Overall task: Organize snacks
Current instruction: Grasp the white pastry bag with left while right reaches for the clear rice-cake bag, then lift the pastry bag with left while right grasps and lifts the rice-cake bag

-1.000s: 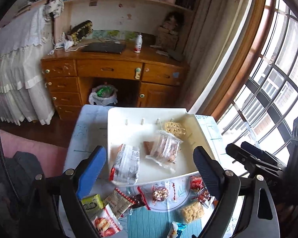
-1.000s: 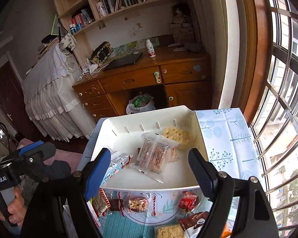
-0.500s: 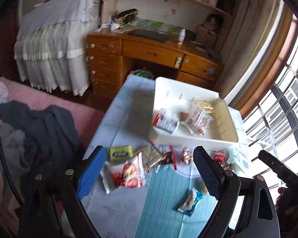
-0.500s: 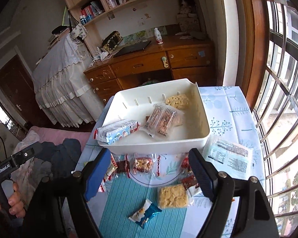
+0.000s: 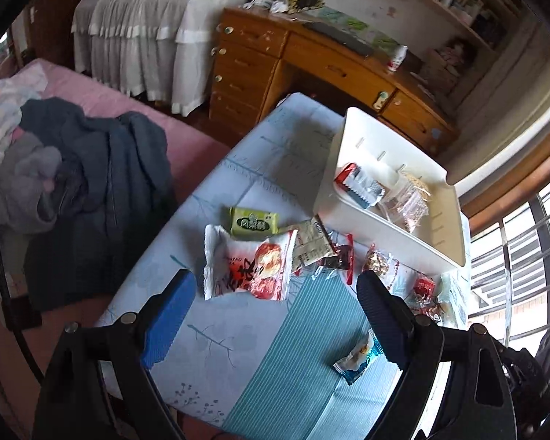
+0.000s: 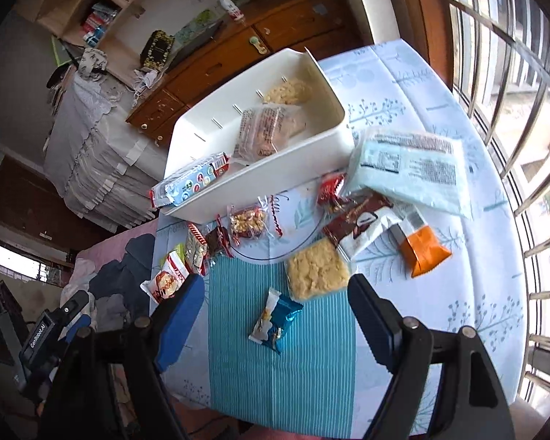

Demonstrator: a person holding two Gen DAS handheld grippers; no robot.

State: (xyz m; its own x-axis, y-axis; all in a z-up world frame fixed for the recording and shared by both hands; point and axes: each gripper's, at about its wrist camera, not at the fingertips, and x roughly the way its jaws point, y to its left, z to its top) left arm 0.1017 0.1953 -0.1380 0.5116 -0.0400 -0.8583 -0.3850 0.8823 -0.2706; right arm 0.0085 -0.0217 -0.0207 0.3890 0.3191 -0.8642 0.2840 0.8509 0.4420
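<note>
A bench (image 6: 440,84) draped in a pale blue cloth printed with branches carries a teal striped mat (image 6: 282,377) at its near edge. At the far side sits a white rectangular plastic bin (image 6: 275,183). Loose on the cloth and mat lie a white-and-red snack bag (image 5: 251,267), a green flat packet (image 5: 253,220) just beyond it, a small blue foil-wrapped snack (image 6: 275,321) on the mat, a clear packet of yellow crackers (image 6: 317,269), a brown-and-white wrapper (image 6: 359,227), an orange pouch (image 6: 423,253), a large pale blue printed packet (image 6: 410,168) beside the bin, and a small clear packet of nuts (image 6: 247,222).
</note>
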